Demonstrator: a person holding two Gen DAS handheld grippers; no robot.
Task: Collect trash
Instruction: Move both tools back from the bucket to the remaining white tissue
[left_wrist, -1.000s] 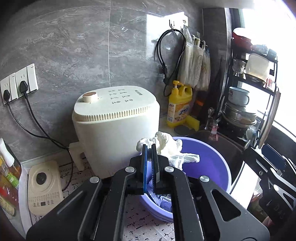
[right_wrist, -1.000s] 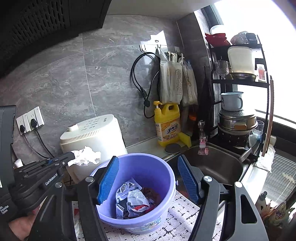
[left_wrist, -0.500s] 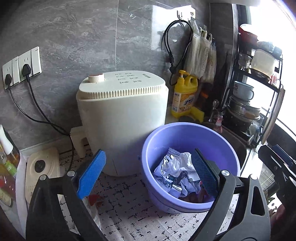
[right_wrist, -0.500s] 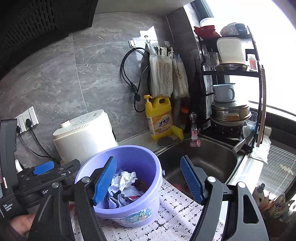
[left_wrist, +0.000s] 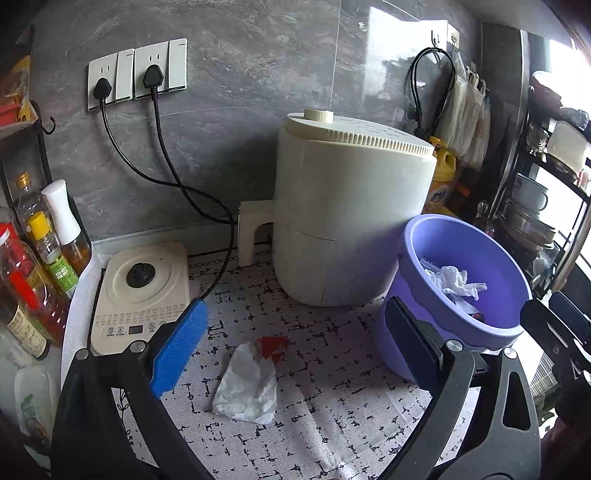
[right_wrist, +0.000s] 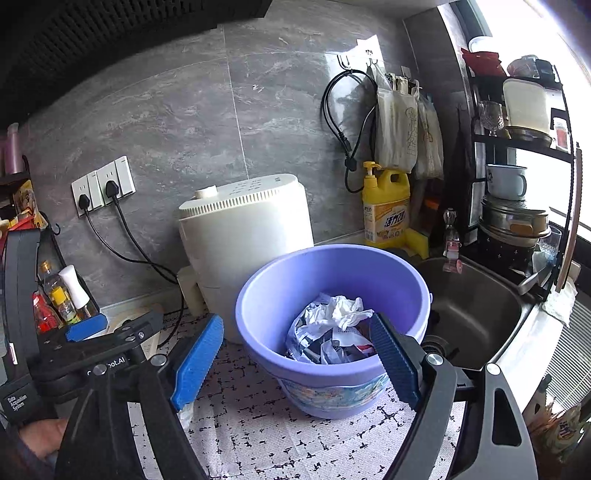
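Since a second ago: white tissue dropped into purple bucket (left_wrist: 491, 254); left gripper (left_wrist: 291, 350), jaws wide and empty, swung left over crumpled white wrapper (left_wrist: 247, 384) on patterned mat (left_wrist: 332, 424). Advice: centre, descend, pinch the bulk. Right gripper (right_wrist: 295, 365), open, empty, hovers at bucket's near rim.

Cream air fryer (left_wrist: 351, 218) upright on the patterned mat (left_wrist: 314, 413) against the grey wall, induction cooker (left_wrist: 142, 295) left of it beside oil bottles (left_wrist: 48, 243), two plugs in the wall sockets (left_wrist: 138, 74), yellow detergent bottle (right_wrist: 386, 206) near the sink (right_wrist: 476, 310).
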